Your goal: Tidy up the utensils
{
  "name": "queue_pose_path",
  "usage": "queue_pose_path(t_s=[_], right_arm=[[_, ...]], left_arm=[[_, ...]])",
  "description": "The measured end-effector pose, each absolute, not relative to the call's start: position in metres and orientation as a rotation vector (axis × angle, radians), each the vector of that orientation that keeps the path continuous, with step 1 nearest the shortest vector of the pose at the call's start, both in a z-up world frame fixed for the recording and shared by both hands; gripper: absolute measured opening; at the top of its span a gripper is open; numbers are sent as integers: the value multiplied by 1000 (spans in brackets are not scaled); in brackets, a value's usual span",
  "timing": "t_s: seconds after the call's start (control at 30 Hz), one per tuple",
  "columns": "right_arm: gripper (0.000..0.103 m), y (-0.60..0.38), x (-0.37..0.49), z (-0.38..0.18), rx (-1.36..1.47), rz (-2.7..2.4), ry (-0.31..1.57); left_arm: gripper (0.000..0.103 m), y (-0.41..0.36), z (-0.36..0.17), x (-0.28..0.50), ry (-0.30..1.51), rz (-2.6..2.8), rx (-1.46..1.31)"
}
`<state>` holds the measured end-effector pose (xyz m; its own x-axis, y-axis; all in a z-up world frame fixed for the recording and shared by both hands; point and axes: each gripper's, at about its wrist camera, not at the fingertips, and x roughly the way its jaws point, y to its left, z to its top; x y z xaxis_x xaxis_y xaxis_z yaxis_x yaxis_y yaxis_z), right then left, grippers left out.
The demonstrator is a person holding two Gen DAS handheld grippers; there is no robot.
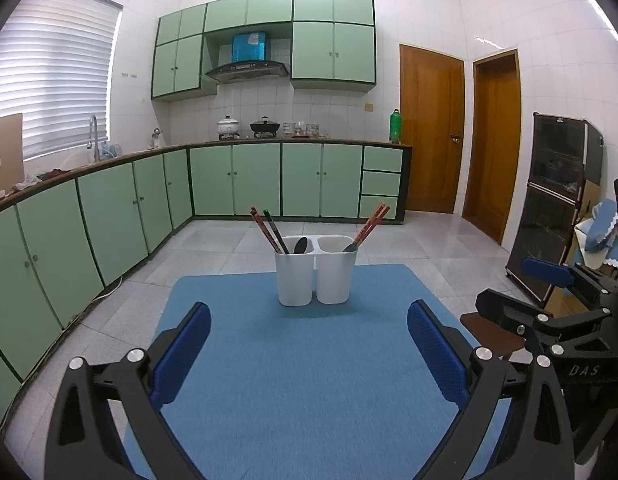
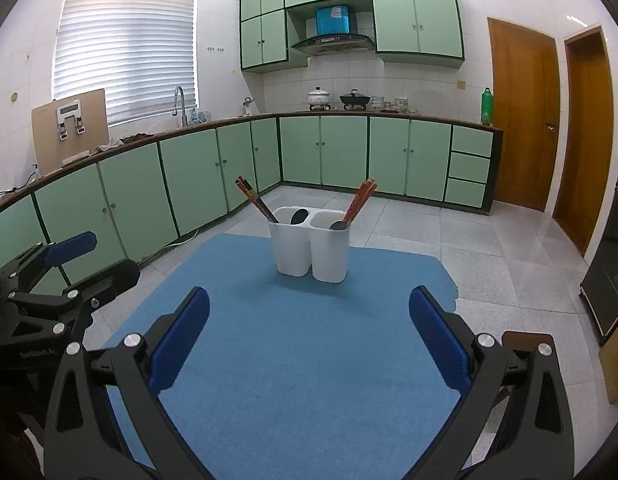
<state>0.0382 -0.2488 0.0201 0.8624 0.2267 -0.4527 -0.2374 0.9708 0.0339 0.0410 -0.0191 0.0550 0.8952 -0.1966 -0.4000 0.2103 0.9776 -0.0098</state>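
Observation:
A white two-compartment utensil holder [image 1: 315,274] stands at the far middle of the blue mat [image 1: 309,380]. Its left compartment holds red chopsticks [image 1: 263,232], a dark chopstick and a black spoon [image 1: 301,245]. Its right compartment holds red chopsticks [image 1: 372,222] and a spoon [image 1: 350,246]. The holder also shows in the right wrist view [image 2: 309,246]. My left gripper [image 1: 309,344] is open and empty, well short of the holder. My right gripper [image 2: 309,328] is open and empty, also short of it, over the mat [image 2: 301,360].
Green kitchen cabinets [image 1: 109,216] run along the left and back walls. Two wooden doors [image 1: 431,132] are at the right, and a dark glass cabinet [image 1: 557,200] stands by them. Grey tiled floor [image 1: 429,248] surrounds the mat.

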Motion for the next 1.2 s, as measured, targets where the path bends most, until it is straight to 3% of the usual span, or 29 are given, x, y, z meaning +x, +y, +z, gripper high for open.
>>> queue_pose_path(t_s=[1.2], right_arm=[[97,-249,37,19,-20,243,467]], left_arm=[[97,-17,56,35,401,-197,35]])
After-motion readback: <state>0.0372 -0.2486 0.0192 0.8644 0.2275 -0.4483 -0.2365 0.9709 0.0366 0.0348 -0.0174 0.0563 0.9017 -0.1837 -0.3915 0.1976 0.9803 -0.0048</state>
